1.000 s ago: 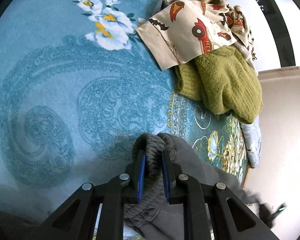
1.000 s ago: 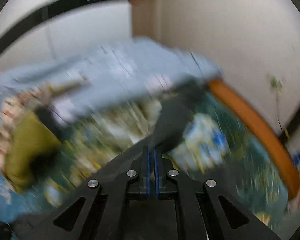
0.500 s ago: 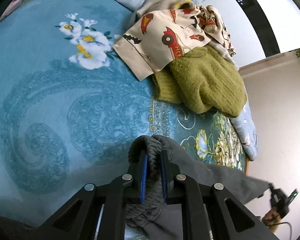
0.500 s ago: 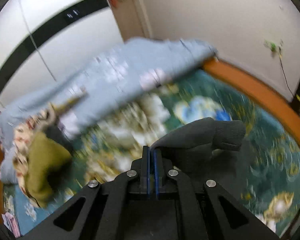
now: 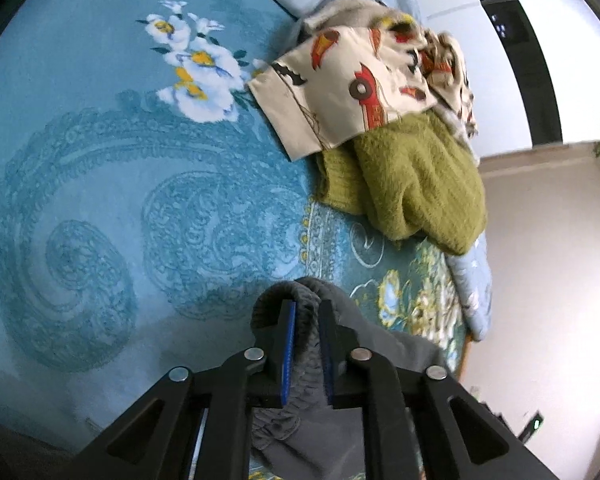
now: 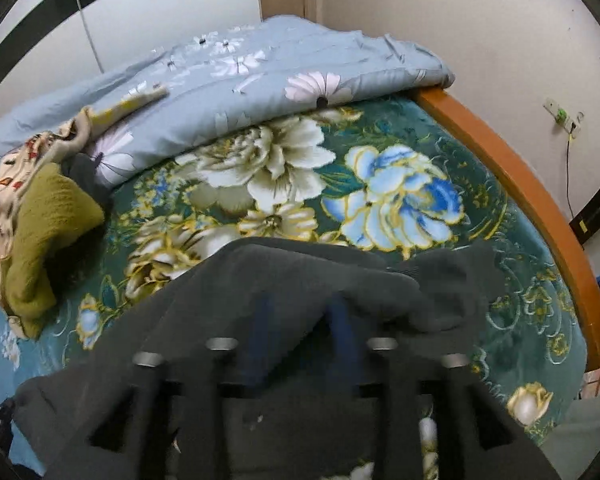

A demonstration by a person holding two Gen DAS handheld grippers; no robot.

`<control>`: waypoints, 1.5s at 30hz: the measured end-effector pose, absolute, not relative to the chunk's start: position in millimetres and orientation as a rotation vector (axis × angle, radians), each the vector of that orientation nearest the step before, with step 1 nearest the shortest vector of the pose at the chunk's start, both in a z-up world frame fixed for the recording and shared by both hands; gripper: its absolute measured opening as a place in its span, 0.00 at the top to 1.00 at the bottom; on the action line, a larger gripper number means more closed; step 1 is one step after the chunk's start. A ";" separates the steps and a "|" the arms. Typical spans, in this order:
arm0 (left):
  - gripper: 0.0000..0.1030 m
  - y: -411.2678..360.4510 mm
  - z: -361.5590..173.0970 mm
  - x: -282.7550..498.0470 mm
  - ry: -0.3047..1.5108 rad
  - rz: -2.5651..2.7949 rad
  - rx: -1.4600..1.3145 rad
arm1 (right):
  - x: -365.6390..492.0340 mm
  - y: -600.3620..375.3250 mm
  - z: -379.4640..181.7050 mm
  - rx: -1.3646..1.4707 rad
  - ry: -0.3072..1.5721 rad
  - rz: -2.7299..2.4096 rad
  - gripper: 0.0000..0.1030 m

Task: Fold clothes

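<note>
The left claw point(image 5: 306, 328) is nearly closed on the gathered, ribbed waistband of the grey garment point(image 5: 364, 336); the band bulges up between its blue pads and loops just past the tips. From there the cloth trails back and to the claw's right, toward the bed's edge.

The right claw point(image 6: 300, 336) shows only as a blur behind the same grey cloth point(image 6: 260, 280), which drapes over and in front of it. Its pads look set apart with grey between them, but whether they grip anything I cannot tell. A ribbed cuff point(image 6: 448, 276) lies ahead and to its right on the floral blanket point(image 6: 400, 200).

So the garment's long axis seems to run from the waistband at the left claw across to the right claw, roughly sideways between the two. The coming move turns on that line: judged from here, both claws sit at the cloth, the left with the sure hold.

Ahead and to the right of the left claw, well apart, lies a pile: a green knit point(image 5: 416, 184) under a car-print piece point(image 5: 352, 88).
</note>
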State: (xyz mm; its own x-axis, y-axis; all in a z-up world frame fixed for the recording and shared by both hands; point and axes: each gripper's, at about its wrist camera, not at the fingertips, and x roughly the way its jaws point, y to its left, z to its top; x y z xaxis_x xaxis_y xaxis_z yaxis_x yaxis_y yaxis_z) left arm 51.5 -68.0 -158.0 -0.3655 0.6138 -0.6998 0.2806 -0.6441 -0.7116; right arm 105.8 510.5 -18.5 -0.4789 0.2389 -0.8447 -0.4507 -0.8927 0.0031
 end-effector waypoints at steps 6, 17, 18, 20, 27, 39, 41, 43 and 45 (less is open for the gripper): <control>0.86 -77.2 -128.9 57.8 -1.152 2.186 -1.494 | 106.0 412.3 -2.2 -1.365 0.239 2.621 0.49; 0.46 -162.9 -67.7 99.1 -0.979 2.511 -1.381 | 63.1 71.3 -72.6 -1.977 -0.211 2.948 0.47; 0.46 -166.4 -70.5 103.5 -0.971 2.523 -1.390 | 60.8 51.1 -77.5 -1.987 -0.314 2.942 0.47; 0.46 -170.2 -73.0 109.2 -0.921 2.557 -1.404 | 56.6 28.9 -90.7 -1.994 -0.506 2.871 0.47; 0.46 -172.4 -82.0 113.3 -0.827 2.573 -1.454 | 52.1 41.2 -102.0 -1.934 -0.815 2.685 0.49; 0.46 -172.9 -99.4 115.2 -1.078 2.521 -1.334 | 40.2 97.7 -118.9 -1.878 -0.700 2.518 0.50; 0.46 -171.1 -101.7 112.5 -1.069 2.510 -1.364 | 38.9 92.1 -121.2 -1.883 -0.725 2.511 0.50; 0.46 -169.2 -103.9 109.7 -1.059 2.498 -1.394 | 36.3 86.1 -123.5 -1.916 -0.708 2.522 0.50; 0.46 -167.2 -106.2 107.0 -1.048 2.487 -1.424 | 32.4 80.4 -128.0 -1.949 -0.686 2.526 0.50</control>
State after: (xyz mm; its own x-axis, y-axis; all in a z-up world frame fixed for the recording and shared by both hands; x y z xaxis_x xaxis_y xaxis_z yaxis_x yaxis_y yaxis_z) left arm 107.0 -167.2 -106.1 -0.5612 0.3938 -0.7280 0.2459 -0.7605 -0.6009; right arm 32.4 80.4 -128.0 -0.2817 0.1556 -0.9468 0.3445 -0.9046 -0.2511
